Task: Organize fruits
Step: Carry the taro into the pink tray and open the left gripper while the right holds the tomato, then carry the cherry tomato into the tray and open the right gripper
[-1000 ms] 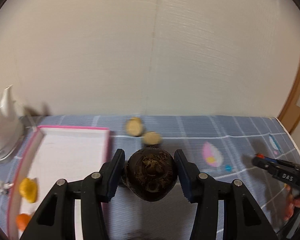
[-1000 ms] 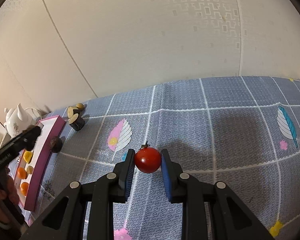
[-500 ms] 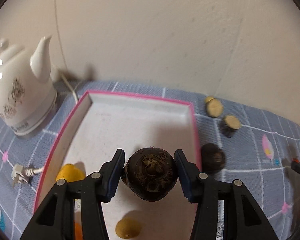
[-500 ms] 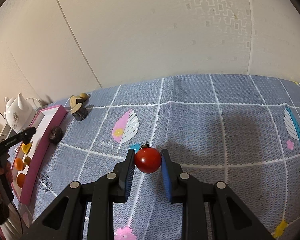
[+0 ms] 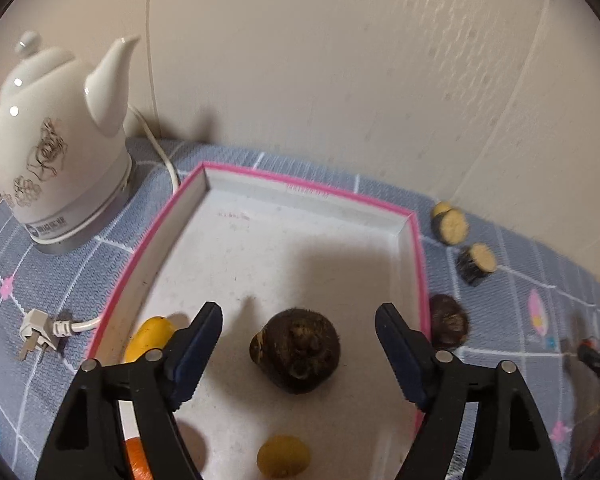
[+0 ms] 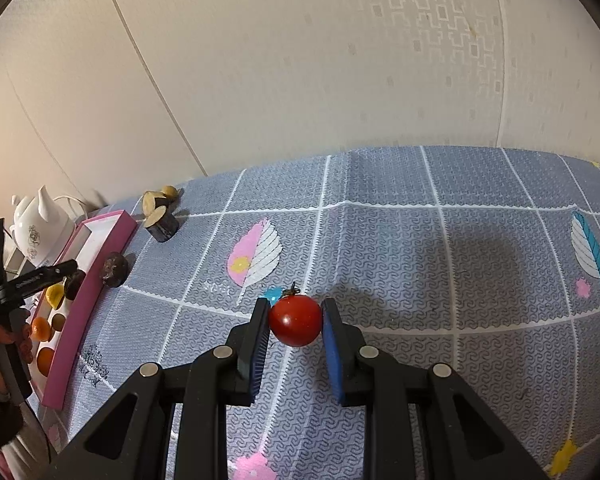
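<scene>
Left gripper [image 5: 298,356]: jaws opening, pads clear on both sides of the dark brown fruit [image 5: 296,350], which lies between them on the floor of the pink-rimmed tray [image 5: 312,194] among the yellow and orange pieces already there. Right gripper [image 6: 295,330]: jaws closed tight on a red tomato [image 6: 295,320], held above the patterned desk [image 6: 440,264] well to the right of the tray. In my judgement the tomato's route runs leftward to the tray, past a second brown fruit [image 6: 114,270] lying just outside the rim, nearer the left hand.
</scene>
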Tool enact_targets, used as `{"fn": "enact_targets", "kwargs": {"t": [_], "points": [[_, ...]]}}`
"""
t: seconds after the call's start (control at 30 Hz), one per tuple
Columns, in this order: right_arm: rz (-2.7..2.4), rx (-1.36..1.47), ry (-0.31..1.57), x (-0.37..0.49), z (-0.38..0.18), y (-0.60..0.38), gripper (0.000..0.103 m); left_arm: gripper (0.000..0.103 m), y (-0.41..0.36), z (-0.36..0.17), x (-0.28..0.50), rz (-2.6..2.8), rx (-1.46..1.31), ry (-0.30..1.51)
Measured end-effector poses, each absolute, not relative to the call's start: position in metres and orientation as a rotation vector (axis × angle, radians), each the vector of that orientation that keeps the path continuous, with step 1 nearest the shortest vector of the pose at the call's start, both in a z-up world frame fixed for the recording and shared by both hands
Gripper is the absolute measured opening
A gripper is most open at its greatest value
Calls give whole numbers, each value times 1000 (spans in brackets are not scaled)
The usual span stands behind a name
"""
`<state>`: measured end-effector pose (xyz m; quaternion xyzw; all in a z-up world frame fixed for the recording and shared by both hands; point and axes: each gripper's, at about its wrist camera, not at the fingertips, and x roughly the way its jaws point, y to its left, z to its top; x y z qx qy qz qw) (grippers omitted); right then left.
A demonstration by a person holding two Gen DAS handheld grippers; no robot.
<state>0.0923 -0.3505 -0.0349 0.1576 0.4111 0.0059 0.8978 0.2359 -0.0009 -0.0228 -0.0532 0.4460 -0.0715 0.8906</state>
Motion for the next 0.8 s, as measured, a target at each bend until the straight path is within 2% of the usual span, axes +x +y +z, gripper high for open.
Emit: {"fn": "enact_targets", "kwargs": {"t": [0.3,0.53,0.8], "points": [[23,318,840,91,-35,-346,26,101,36,3,199,-155,-113,776],[47,290,843,91,-41,-333,26,103,81,6,177,-105,-78,715],[117,244,805,82,-38,-303,26,103,140,-2,161,15,-277,667]]}}
